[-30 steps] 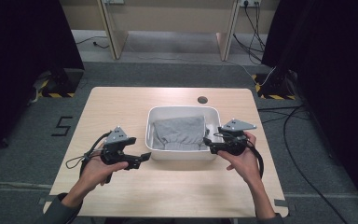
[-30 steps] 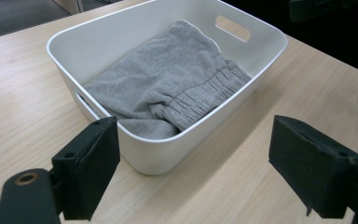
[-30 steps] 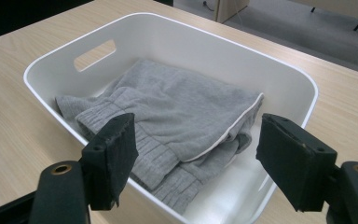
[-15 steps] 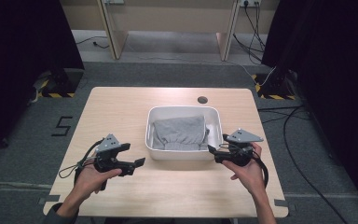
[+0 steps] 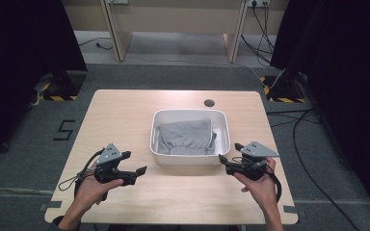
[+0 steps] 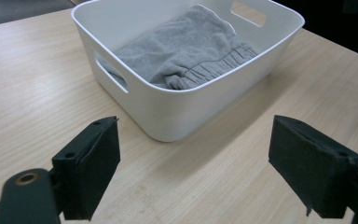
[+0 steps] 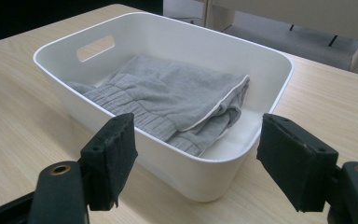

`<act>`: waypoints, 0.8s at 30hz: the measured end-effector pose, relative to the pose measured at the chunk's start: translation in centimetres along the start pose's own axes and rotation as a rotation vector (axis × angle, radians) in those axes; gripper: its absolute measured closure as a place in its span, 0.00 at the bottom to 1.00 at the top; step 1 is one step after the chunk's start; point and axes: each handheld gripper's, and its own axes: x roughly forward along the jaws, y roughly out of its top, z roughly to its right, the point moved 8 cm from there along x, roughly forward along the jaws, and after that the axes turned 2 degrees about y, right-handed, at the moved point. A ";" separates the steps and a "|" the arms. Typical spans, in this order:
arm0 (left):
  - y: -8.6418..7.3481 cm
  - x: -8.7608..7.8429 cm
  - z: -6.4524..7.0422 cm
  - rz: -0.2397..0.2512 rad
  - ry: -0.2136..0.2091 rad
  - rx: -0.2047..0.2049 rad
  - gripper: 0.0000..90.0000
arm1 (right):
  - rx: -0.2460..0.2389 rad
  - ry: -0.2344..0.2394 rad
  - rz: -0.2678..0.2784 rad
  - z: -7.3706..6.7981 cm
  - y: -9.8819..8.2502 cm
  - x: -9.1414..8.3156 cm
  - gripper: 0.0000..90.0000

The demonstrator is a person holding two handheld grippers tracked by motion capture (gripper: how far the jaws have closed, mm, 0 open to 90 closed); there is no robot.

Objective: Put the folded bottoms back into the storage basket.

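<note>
Two grippers flank a white basin (image 5: pixel 191 159) on the wooden surface (image 5: pixel 125 120), one at each near corner. The left gripper (image 5: pixel 142 169) sits low beside the near left corner, well apart from the wall; its jaws stand wide open with nothing between them, and in the left gripper view they frame that corner (image 6: pixel 168 121). The right gripper (image 5: pixel 221 159) is just beside the near right corner, jaws likewise spread wide and empty — the right gripper view looks over the rim onto the contents.

Inside the basin lies a folded grey garment (image 5: pixel 187 136), apparently sweatpants, its ribbed waistband (image 7: pixel 121 102) turned toward the person's side. It fills most of the floor of the basin and rests flat, below the rim.

Judging from the symmetric stance, both hands seem poised for one two-handed move — either to take the basin by its ends, where cut-out handles (image 7: pixel 95 47) sit, or to reach in for the cloth. Open jaws on both sides suit either.
</note>
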 end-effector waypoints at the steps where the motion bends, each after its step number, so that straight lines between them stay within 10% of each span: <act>1: 0.0 0.0 0.0 0.000 0.000 0.000 0.18 | 0.000 0.000 0.000 0.0 0.0 0.0 0.32; 24: -4.2 -0.2 -0.9 -0.032 0.023 -0.025 0.18 | 0.049 -0.029 -0.001 1.0 -2.7 -1.5 0.31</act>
